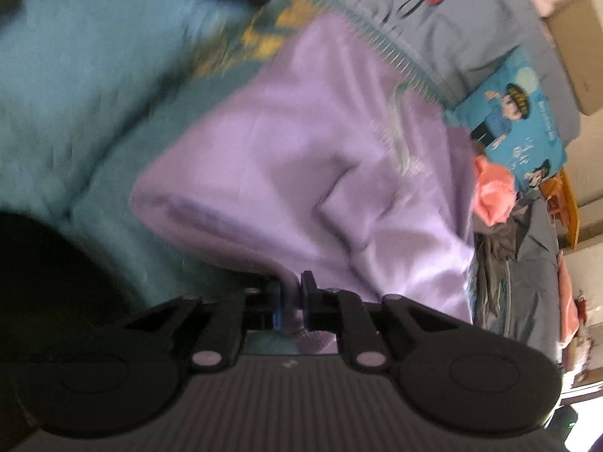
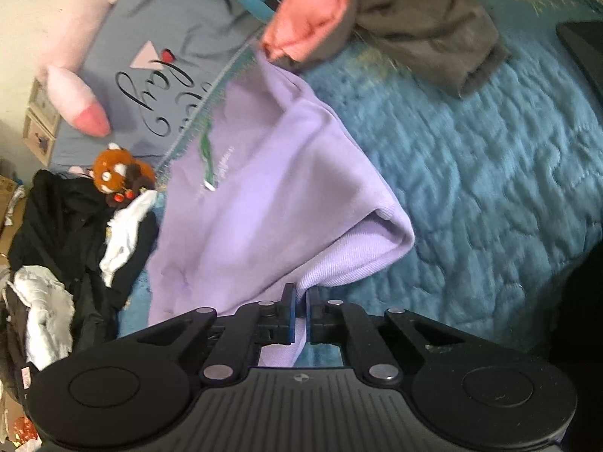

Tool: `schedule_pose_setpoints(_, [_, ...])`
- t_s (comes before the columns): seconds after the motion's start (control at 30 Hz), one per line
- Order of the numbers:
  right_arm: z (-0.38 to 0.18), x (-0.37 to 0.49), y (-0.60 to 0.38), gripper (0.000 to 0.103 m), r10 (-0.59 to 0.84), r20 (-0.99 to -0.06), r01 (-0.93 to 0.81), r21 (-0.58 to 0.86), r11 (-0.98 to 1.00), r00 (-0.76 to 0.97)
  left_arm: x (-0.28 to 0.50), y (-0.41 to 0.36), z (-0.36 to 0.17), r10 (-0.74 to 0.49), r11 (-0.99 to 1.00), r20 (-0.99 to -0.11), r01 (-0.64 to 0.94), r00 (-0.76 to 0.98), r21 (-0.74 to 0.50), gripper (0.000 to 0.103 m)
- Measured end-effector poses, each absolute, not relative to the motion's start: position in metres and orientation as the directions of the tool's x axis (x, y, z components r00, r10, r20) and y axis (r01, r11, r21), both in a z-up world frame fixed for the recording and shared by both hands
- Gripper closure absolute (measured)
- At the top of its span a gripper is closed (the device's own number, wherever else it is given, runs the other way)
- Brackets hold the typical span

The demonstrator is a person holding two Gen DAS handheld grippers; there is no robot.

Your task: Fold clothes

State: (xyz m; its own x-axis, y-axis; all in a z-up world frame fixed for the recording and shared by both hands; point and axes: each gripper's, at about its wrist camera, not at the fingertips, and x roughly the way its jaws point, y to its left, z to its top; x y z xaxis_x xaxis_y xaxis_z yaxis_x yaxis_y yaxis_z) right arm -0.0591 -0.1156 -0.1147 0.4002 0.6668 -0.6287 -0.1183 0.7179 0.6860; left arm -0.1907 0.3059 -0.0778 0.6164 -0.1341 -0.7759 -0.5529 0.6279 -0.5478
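A lilac sweatshirt [image 1: 301,158] lies spread on a teal quilted bedspread [image 1: 75,86], with a small green-and-white print on its chest. My left gripper [image 1: 291,286] is shut on a pinch of its near edge; the cloth runs between the blue pads. In the right wrist view the same lilac sweatshirt [image 2: 264,196] shows its ribbed hem folded over at the right. My right gripper [image 2: 300,295] is shut on that hem, the fabric hanging down between the pads. Both pinched edges are lifted slightly off the bedspread [image 2: 490,188].
A coral garment [image 2: 312,11] and a grey-brown garment [image 2: 426,26] lie heaped beyond the sweatshirt. Black and white clothes [image 2: 68,245] are piled at the left with a brown plush toy [image 2: 113,173]. A grey lettered pillow [image 2: 158,60], a pink plush [image 2: 75,79] and a blue cartoon box [image 1: 516,120] lie farther off.
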Motion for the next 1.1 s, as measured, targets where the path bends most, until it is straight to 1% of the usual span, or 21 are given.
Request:
schedule_pose_setpoints(0.1, [-0.103, -0.054, -0.115, 0.098, 0.683, -0.598, -0.138, 0.702, 0.699, 0.420, -0.184, 0.306, -0.052, -0.077, 0.678, -0.747, -0.515, 0.661, -0.525, 0.092])
schedule_pose_setpoints(0.27, [-0.082, -0.039, -0.105, 0.098, 0.701, -0.553, -0.188, 0.708, 0.680, 0.451, -0.161, 0.316, -0.032, -0.041, 0.700, -0.735, -0.505, 0.677, -0.504, 0.092])
schedule_pose_setpoints(0.4, [-0.060, -0.023, -0.094, 0.098, 0.710, -0.519, -0.258, 0.689, 0.677, 0.476, -0.147, 0.313, -0.008, 0.017, 0.739, -0.700, -0.481, 0.714, -0.472, 0.092])
schedule_pose_setpoints(0.6, [-0.030, 0.022, -0.074, 0.099, 0.721, -0.466, -0.316, 0.678, 0.663, 0.513, -0.105, 0.336, 0.017, 0.044, 0.753, -0.655, -0.456, 0.754, -0.475, 0.092])
schedule_pose_setpoints(0.73, [-0.008, 0.064, -0.048, 0.099, 0.714, -0.449, -0.366, 0.639, 0.677, 0.537, -0.054, 0.352, 0.031, 0.089, 0.791, -0.638, -0.443, 0.765, -0.421, 0.092])
schedule_pose_setpoints(0.93, [0.010, 0.140, -0.005, 0.099, 0.697, -0.440, -0.407, 0.586, 0.700, 0.566, 0.042, 0.389, 0.044, 0.119, 0.821, -0.623, -0.430, 0.773, -0.376, 0.092])
schedule_pose_setpoints(1.1, [0.006, 0.204, 0.039, 0.099, 0.663, -0.467, -0.404, 0.541, 0.737, 0.585, 0.134, 0.394, 0.032, 0.156, 0.837, -0.640, -0.445, 0.752, -0.319, 0.092])
